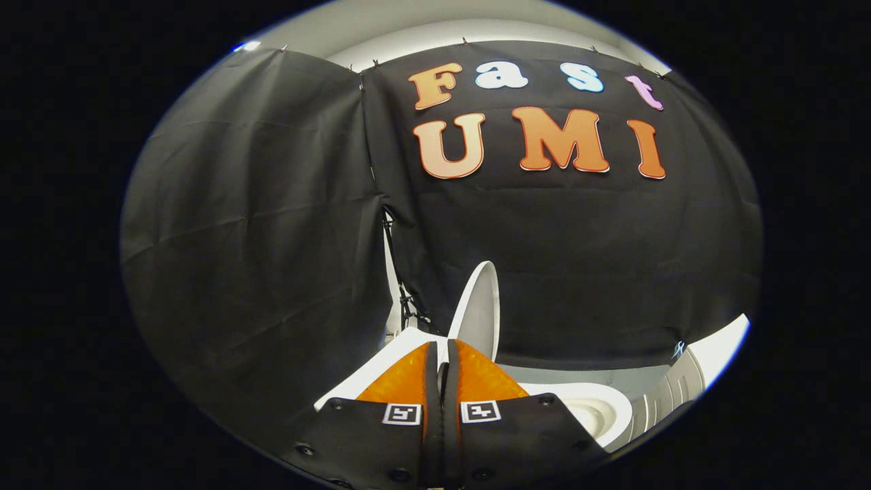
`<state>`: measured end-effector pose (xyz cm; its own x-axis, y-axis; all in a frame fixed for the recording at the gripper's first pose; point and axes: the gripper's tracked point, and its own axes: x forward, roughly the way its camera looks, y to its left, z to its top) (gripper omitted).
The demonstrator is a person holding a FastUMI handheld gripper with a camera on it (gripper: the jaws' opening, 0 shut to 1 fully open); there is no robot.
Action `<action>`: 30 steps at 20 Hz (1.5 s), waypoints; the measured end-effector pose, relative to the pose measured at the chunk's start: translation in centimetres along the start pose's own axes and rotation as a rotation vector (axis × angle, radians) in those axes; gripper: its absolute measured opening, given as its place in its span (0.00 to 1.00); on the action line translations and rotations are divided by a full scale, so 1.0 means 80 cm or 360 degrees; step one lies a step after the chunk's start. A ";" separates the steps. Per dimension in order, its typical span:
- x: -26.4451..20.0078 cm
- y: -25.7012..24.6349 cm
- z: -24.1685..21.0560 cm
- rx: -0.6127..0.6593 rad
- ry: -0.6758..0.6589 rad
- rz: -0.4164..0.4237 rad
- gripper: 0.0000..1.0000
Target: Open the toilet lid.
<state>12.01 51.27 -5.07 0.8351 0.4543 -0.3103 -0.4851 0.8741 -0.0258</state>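
Black cloth (258, 224) hangs as the booth's wall on two sides, meeting at a seam where a dark stand (406, 299) shows through the gap. Your gripper (442, 354) points toward that wall, and its fingers (401, 384) are drawn together with only a narrow slit between the tips. A thin pale edge sits in that slit; whether both fingers press on it cannot be told from this angle. The toilet lid (480, 309) stands raised, close to upright, rising just beyond the fingertips and against the cloth. Below and to the right of your fingers lies the white toilet bowl (595, 412), its rim uncovered. A flat white surface (401, 347) extends to the left, behind the fingers. Further right, a ribbed white piece (670, 388) sits beside the bowl.
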 end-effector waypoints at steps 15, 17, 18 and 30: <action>0.050 0.120 -0.021 -0.0099 0.0077 0.0092 0.08; 0.056 0.132 -0.026 -0.0108 0.0093 0.0115 0.08; 0.055 0.131 -0.024 -0.0109 0.0086 0.0102 0.08; 0.035 0.112 0.009 0.0095 0.0002 0.0208 0.46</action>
<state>10.17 60.47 -5.50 0.7653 0.5648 -0.3087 -0.5734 0.8161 0.0715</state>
